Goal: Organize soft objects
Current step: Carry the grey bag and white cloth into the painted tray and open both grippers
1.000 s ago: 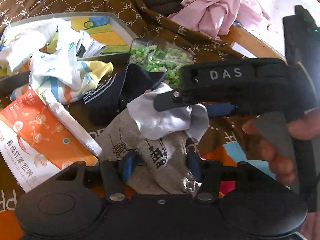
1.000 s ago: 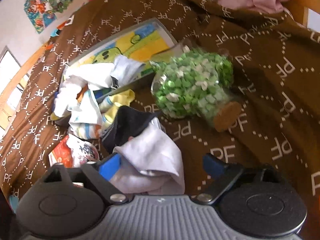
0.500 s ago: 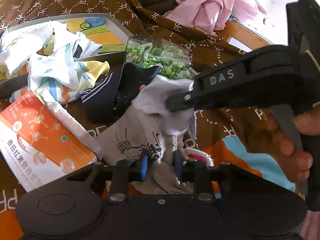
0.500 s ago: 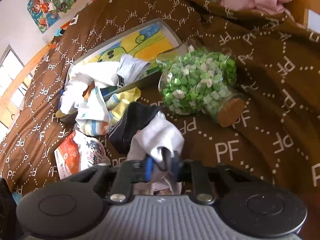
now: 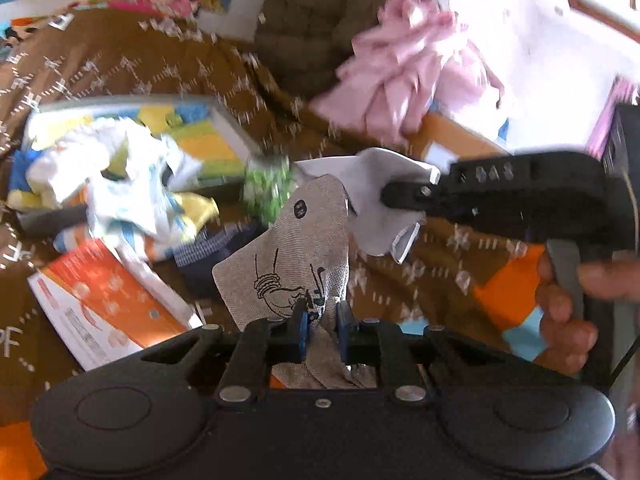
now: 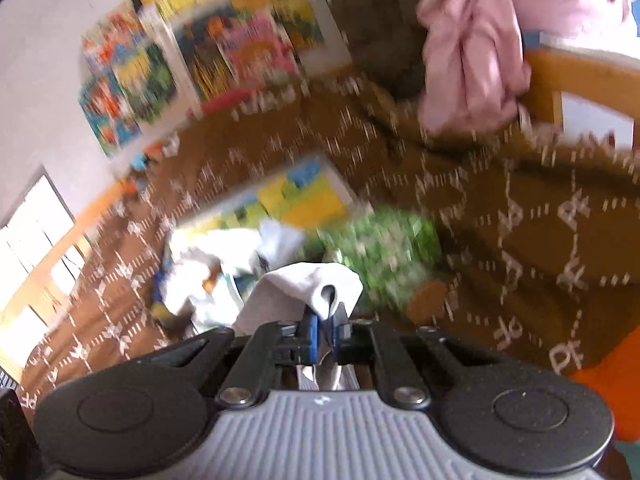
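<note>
A grey woven cloth (image 5: 296, 248) with a black line drawing hangs up from my left gripper (image 5: 322, 320), whose jaws are closing with the pads pinching its lower end. In the left wrist view my right gripper (image 5: 386, 194) comes in from the right, lifting a white-grey cloth (image 5: 372, 200) just above and behind the grey one. In the right wrist view the right gripper (image 6: 325, 328) has its blue pads closing tight on a fold of that white-grey cloth (image 6: 296, 292). Both cloths hang clear of the brown blanket (image 5: 132, 68).
A tray (image 5: 230, 130) with a colourful picture holds a heap of white and yellow clothes (image 5: 120, 176). A jar of green bits (image 6: 384, 248) lies beside it. A navy sock (image 5: 208, 256), an orange packet (image 5: 108, 304) and a pink garment (image 5: 408, 76) lie around. A hand (image 5: 560, 320) grips the right tool.
Both grippers went from open around the cloths to pinched on them, then rose. The grey cloth and the white-grey cloth have lifted off the blanket.
</note>
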{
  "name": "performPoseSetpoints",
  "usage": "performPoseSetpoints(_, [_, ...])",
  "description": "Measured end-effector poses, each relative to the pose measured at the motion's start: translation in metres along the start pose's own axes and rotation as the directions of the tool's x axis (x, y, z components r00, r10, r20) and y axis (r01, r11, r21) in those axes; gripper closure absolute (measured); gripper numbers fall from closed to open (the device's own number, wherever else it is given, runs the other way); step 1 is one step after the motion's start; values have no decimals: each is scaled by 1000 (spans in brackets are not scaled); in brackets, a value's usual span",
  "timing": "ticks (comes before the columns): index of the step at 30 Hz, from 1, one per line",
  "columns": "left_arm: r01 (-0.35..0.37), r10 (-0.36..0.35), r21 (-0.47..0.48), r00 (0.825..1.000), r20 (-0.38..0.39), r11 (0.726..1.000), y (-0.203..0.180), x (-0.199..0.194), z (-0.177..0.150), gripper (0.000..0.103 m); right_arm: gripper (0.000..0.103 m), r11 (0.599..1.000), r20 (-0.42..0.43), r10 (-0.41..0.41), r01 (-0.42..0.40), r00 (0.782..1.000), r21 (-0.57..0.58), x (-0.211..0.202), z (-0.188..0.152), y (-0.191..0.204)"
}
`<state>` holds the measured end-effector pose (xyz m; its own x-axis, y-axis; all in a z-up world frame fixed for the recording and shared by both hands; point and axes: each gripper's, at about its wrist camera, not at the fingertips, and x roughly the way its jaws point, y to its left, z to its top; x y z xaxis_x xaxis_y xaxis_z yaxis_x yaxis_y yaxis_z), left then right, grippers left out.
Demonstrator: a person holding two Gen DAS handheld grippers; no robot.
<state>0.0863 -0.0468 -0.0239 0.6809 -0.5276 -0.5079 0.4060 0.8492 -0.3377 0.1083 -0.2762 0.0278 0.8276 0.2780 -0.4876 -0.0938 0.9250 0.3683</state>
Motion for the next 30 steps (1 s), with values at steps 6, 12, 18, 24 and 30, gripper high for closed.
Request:
performPoseSetpoints(6, [4, 4, -94, 997, 78, 996, 16, -26, 12, 88, 95, 994, 134, -28, 42, 991, -98, -15, 2, 14])
performPoseSetpoints(12, [-14, 35, -152, 990, 134, 988, 31, -38, 30, 87, 95, 989, 206, 5, 25, 979, -143, -20, 0, 26])
performPoseSetpoints(18, [21, 16, -208, 984, 177, 978, 48, -37, 47, 87, 95, 994, 229, 83, -63, 970, -92, -17, 7, 26])
performPoseSetpoints(24, [37, -3, -173, 982, 191, 984, 68, -28, 77, 87, 95, 993, 232, 108, -94, 967, -71, 3, 13, 24])
performPoseSetpoints(30, [-22, 45, -115, 978, 204, 993, 96, -16, 100, 85, 95, 994, 177, 93, -82, 980, -66, 45, 25, 36])
